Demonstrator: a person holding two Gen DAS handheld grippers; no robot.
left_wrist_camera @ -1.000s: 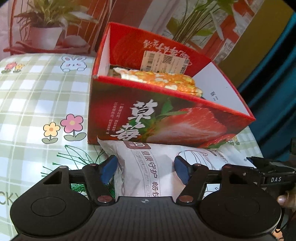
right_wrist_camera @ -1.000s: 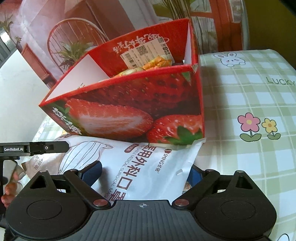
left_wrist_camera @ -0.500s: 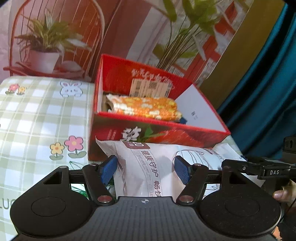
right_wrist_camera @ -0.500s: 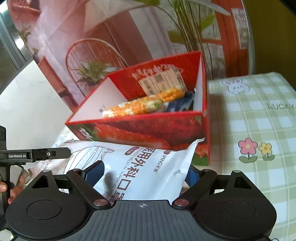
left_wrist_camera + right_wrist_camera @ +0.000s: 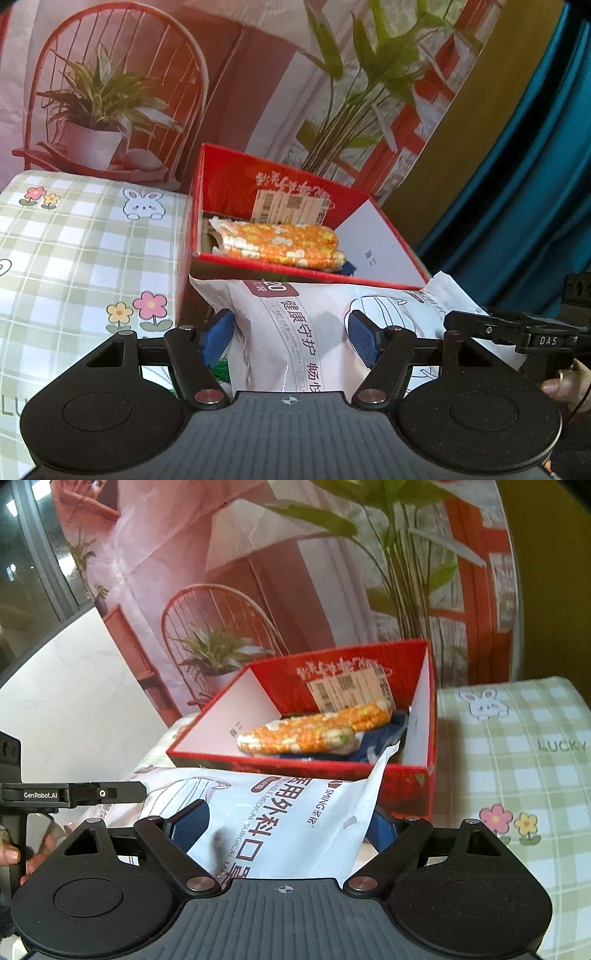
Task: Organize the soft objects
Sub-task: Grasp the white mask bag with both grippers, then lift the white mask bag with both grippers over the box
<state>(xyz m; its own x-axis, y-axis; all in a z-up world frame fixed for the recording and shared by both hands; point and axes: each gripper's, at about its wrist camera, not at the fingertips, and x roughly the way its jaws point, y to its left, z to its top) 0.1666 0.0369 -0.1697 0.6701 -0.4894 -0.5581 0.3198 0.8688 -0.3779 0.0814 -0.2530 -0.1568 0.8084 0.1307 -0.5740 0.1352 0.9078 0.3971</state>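
The white pack of surgical masks [image 5: 317, 332] hangs lifted just in front of the red strawberry box [image 5: 221, 184], its top edge level with the box's near rim. The left hand-held gripper [image 5: 291, 339] clamps one end between its blue pads, and the right hand-held gripper [image 5: 284, 823] grips the other end, its jaws set wide around the pack, which bulges between them. Inside the box lies a folded orange floral cloth [image 5: 317, 727] over something dark blue. The box stands on a bench covered in a green checked cloth [image 5: 74, 258] with bunnies and flowers.
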